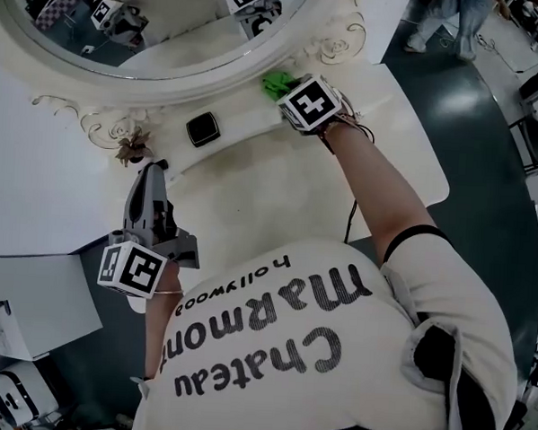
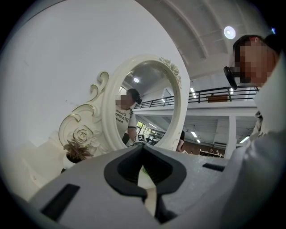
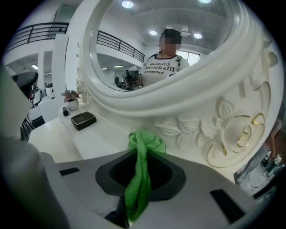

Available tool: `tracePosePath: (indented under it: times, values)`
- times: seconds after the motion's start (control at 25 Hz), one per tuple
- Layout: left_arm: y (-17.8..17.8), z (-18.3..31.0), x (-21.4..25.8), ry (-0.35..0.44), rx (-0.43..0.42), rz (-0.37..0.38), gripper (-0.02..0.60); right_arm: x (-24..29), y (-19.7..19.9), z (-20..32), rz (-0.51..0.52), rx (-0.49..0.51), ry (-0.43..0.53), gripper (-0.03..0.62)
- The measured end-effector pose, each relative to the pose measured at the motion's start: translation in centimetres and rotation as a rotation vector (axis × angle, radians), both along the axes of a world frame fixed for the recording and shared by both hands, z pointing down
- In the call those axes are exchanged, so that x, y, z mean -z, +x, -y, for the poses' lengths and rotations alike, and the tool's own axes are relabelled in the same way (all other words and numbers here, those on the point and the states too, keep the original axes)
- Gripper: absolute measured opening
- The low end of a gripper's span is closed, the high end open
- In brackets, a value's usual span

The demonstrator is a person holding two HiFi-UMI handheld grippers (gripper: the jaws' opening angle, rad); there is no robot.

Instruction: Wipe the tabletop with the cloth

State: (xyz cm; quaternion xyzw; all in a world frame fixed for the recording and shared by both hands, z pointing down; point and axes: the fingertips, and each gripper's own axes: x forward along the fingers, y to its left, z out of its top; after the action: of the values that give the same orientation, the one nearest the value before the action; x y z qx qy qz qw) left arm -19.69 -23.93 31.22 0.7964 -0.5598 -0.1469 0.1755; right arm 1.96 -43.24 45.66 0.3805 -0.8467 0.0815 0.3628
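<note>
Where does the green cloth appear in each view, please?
Head view: top centre, crumpled green cloth against the white oval mirror frame.
Left gripper view: at most a green speck past the left tongs; unsure.
Right gripper view: centre, pinched in the right tongs.
Shared landmark: small dried plant in a white pot.

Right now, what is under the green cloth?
The green cloth, clamped in the right gripper, lies on the white ledge below the mirror; the ledge patch beneath it is covered.

shirt (image 1: 319, 370), "Chateau Marmont", seemingly "hollywood"
</note>
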Motion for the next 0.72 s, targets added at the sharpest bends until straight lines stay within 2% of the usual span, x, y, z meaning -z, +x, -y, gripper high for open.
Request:
tracePosePath:
  times: [0.32,0.56,0.72]
  values:
    - [0.7,1.5,-0.6,-0.020,-0.024,-0.011,0.008,-0.2,5.8,1.7,0.014,-0.108,-0.017,0.080]
    - [1.0,2.4,-0.6,-0.021,-0.035,-0.017,0.009,-0.2,8.1,2.2,0.003,-0.130,-0.007,0.081]
    - [1.0,2.7,-0.9,-0.029,-0.036,-0.014,0.008,-0.3,10.6,2.6,0.008,-0.182,-0.010,0.080]
